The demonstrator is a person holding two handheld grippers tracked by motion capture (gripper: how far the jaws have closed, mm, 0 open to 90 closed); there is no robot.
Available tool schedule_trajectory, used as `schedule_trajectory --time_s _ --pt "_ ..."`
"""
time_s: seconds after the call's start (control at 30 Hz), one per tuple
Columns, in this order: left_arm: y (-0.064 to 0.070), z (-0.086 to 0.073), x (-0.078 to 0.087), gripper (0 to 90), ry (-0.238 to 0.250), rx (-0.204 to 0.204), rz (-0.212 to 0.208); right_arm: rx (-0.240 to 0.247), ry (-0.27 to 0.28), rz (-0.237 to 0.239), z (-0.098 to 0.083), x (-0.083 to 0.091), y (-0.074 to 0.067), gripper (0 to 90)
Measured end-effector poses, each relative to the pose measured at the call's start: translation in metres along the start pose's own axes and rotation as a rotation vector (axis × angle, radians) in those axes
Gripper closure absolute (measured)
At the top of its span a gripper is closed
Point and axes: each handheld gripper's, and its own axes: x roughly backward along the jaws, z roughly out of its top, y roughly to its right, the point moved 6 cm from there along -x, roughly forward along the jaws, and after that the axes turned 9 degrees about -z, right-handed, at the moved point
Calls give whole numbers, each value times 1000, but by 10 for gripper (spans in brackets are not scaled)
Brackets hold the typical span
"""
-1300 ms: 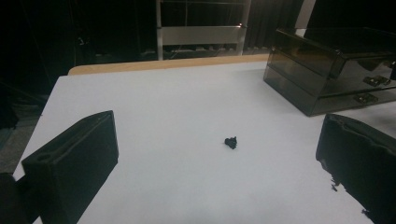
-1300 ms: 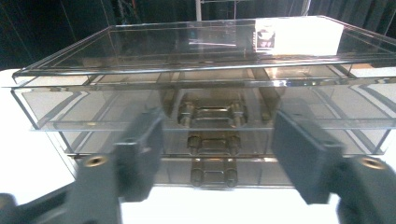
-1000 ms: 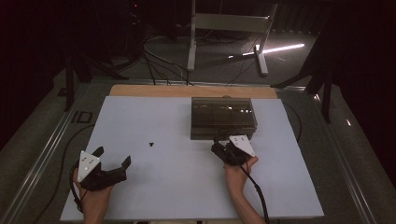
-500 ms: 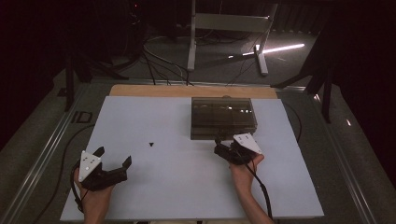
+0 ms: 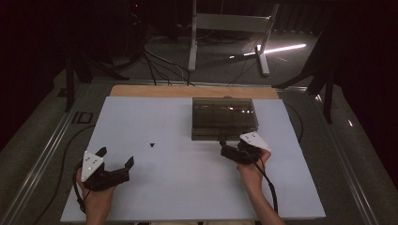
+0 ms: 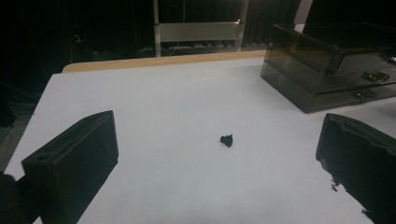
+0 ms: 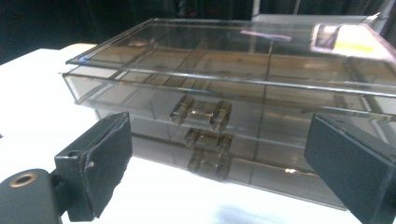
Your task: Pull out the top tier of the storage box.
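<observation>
The right claw (image 5: pixel 231 151) is sitting spread wide just in front of the smoked drawer box (image 5: pixel 224 118), its jaws framing the clear top drawer handle (image 7: pixel 201 113) straight ahead. That line-up suggests the top drawer, which is already standing slightly proud of the two below, is the one to be pulled. The claw is pinching nothing yet. The left claw (image 5: pixel 115 168) is resting low on the white surface (image 5: pixel 187 187), also spread and empty, well apart from the box. A small black object (image 6: pixel 227 140) is lying ahead of it, between its jaws' line of sight, probably waiting to be stowed.
</observation>
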Motion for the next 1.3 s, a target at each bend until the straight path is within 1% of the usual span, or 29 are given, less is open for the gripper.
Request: schedule_trajectory --time_s 0.07,0.13,0.17,0.2,0.27,0.3,0.33,0.37,0.4,0.43,0.47,0.5,0.53,0.57,0.6,0.63,0.73,0.83,0.93,1.0,1.03,1.07,1.13,1.17,1.2,1.3 --pt "3 2 -2 4 4 -8 -9 16 -8 3 0 1 3 80" --pt "4 2 -2 4 6 -10 -12 18 -10 6 0 1 5 80" --pt "10 7 -6 4 16 -24 -26 18 -17 15 1 2 9 80" --pt "12 8 -8 4 19 -28 -35 23 -18 15 2 2 10 81" --pt "16 9 -12 4 11 -53 -51 35 -21 19 4 2 13 81" --pt "16 9 -12 4 11 -53 -51 36 -23 21 5 2 15 81" --pt "21 10 -15 4 4 -72 -59 38 -26 24 6 2 16 81" --pt "21 10 -15 4 4 -72 -59 38 -26 24 6 2 16 81" --pt "25 11 -18 4 8 -74 -78 47 -30 30 8 3 18 81" --pt "25 11 -18 4 8 -74 -78 47 -30 30 8 3 18 81" --pt "28 13 -22 4 2 -70 -83 66 -36 33 9 3 20 81" --pt "28 13 -22 4 2 -70 -83 66 -36 33 9 3 20 81" --pt "30 16 -25 4 -1 -53 -88 76 -40 43 10 3 21 81" --pt "30 16 -25 4 -1 -53 -88 74 -41 48 10 3 22 84" --pt "32 19 -29 4 -6 -41 -92 75 -42 51 11 3 23 86" --pt "32 19 -29 4 -6 -41 -92 75 -42 51 11 3 23 86" --pt "37 25 -37 4 -17 -46 -94 90 -57 54 11 3 28 98" --pt "40 28 -42 4 -14 -45 -100 90 -60 53 11 2 31 98" --pt "46 33 -52 4 -11 -44 -116 88 -66 52 14 3 37 98" --pt "49 35 -57 4 -14 -50 -123 89 -63 48 16 3 40 97" --pt "49 35 -57 4 -14 -50 -123 92 -62 46 17 3 41 97" --pt "52 37 -62 3 -15 -51 -133 92 -65 44 18 3 43 96" --pt "54 38 -67 4 -18 -57 -137 93 -64 42 19 3 45 86" --pt "54 38 -67 4 -18 -57 -137 93 -64 42 19 3 45 86" --pt "57 39 -72 4 -20 -63 -143 93 -61 39 21 3 48 86" --pt "59 40 -76 3 -22 -67 -149 94 -60 33 21 3 51 85"
